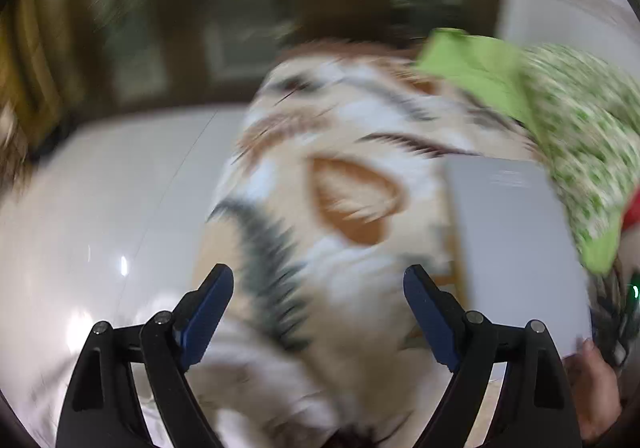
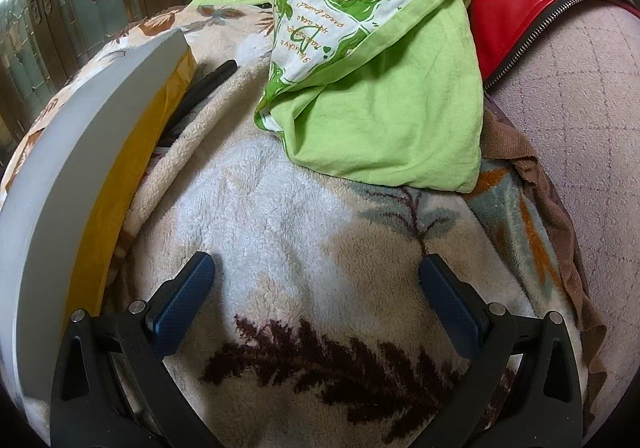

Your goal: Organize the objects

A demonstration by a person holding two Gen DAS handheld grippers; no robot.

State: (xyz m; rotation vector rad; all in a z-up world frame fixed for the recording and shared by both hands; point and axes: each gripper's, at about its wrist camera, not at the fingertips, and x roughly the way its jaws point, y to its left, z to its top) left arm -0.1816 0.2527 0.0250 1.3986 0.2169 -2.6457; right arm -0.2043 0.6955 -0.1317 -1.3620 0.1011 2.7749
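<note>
Everything sat relative to the leaf-print blanket, which covered a raised surface, prob a bed, and served as the dumping ground for the clutter. Right gripper hung low over the blanket's white patch w/ jaws spread wide and nothing btwn them; the pads weren't pressing the fleece, so it looked poised to pick, not holding. Left gripper was likewise fully open and empty, angled down over the blanket's floor-side edge; that view was smeared, so detail there was poor. A grey board leaned on the blanket's left part w/ something yellow right behind it, touching. A dark pen-like thing lay in a fold of the blanket just beyond the yellow piece; couldn't tell exactly what it was. The green cloth was heaped on the blanket's far part, crumpled, not folded, so prob still to be sorted. A red jacket w/ a zip lay past the cloth at the blanket's far right corner. A hand showed at the blanket's near right edge by the board, maybe steadying it. Judged: organizing had barely begun.
</note>
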